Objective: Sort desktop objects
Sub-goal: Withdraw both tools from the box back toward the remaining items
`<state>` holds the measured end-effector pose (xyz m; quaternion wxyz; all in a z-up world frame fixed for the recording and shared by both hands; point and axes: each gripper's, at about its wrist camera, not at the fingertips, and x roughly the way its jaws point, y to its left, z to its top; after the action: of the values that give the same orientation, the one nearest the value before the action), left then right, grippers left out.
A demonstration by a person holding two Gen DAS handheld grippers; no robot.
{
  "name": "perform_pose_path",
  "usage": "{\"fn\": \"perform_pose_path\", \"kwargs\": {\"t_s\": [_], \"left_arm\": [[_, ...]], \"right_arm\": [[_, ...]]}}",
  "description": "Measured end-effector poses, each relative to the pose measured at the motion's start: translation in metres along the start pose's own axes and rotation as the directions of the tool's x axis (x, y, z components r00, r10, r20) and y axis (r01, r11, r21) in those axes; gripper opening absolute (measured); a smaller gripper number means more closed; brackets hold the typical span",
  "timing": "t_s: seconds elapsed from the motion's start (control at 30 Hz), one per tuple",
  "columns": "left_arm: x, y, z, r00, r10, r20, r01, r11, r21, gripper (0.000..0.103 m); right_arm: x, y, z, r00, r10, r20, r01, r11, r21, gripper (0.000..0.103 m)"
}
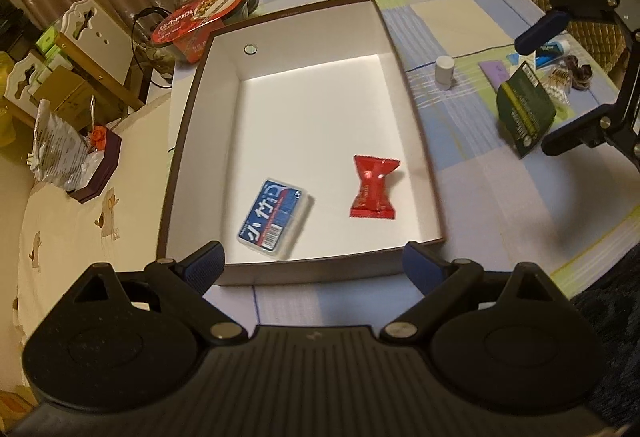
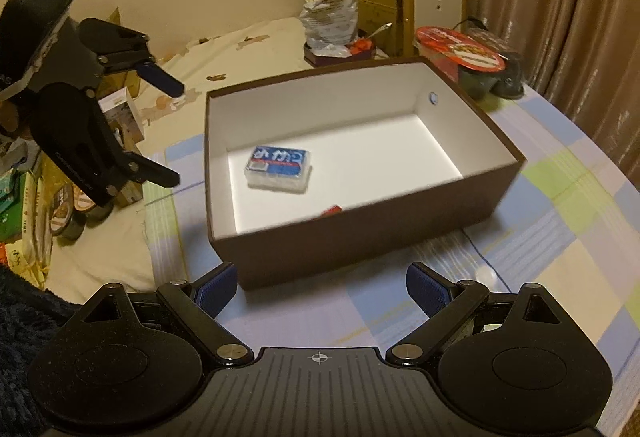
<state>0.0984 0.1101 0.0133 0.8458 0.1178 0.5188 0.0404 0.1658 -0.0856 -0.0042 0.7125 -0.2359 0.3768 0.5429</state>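
A brown box (image 1: pixel 412 117) with a white inside stands on the checked tablecloth. In it lie a blue floss case (image 1: pixel 274 217) and a red candy packet (image 1: pixel 374 191); the right wrist view shows the blue floss case (image 2: pixel 280 167) and only a corner of the red candy packet (image 2: pixel 332 211). My left gripper (image 1: pixel 314 263) is open and empty at the box's near wall. The right gripper (image 1: pixel 534 95) is open to the right of the box, over a dark green packet (image 1: pixel 524 109); contact cannot be told. From its own camera the right gripper (image 2: pixel 322 287) holds nothing, and the left gripper (image 2: pixel 174 135) appears open.
Right of the box sit a white bottle (image 1: pixel 445 72), a purple card (image 1: pixel 496 71), a blue and white tube (image 1: pixel 554 49) and small hair items (image 1: pixel 580 71). A red-lidded noodle bowl (image 1: pixel 200 19) stands behind the box. A dark tray of snack bags (image 1: pixel 92 165) sits left.
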Motion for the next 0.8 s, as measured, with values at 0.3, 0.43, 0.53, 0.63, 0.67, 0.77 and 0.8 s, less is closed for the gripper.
{"fn": "perform_pose_path", "kwargs": {"t_s": [0.3,0.43,0.53,0.63,0.67,0.77,0.8], "left_arm": [[-0.013,-0.042,0.013,0.998,-0.048,0.049,0.049,0.999,-0.023,0.094],[-0.008,-0.062,0.026,0.994,-0.085,0.064,0.086,0.996,-0.022,0.094],[-0.004,-0.078,0.038,0.99,-0.119,0.08,0.121,0.993,-0.012,0.094],[-0.001,-0.097,0.051,0.98,-0.17,0.105,0.169,0.985,0.016,0.094],[0.001,-0.104,0.056,0.975,-0.191,0.112,0.189,0.981,0.03,0.094],[0.011,-0.125,0.071,0.962,-0.243,0.121,0.235,0.969,0.077,0.094],[0.017,-0.132,0.078,0.957,-0.263,0.121,0.252,0.963,0.094,0.094]], "right_arm": [[-0.032,-0.042,-0.055,0.998,-0.054,-0.034,0.057,0.993,0.107,0.094],[-0.04,-0.061,-0.076,0.996,-0.075,-0.054,0.082,0.986,0.146,0.094],[-0.045,-0.076,-0.093,0.994,-0.085,-0.068,0.096,0.98,0.174,0.094],[-0.052,-0.089,-0.109,0.993,-0.089,-0.075,0.103,0.973,0.207,0.094],[-0.054,-0.094,-0.114,0.993,-0.093,-0.079,0.108,0.969,0.221,0.094],[-0.06,-0.109,-0.13,0.99,-0.11,-0.093,0.131,0.955,0.265,0.094],[-0.063,-0.112,-0.134,0.988,-0.117,-0.096,0.14,0.95,0.28,0.094]]}}
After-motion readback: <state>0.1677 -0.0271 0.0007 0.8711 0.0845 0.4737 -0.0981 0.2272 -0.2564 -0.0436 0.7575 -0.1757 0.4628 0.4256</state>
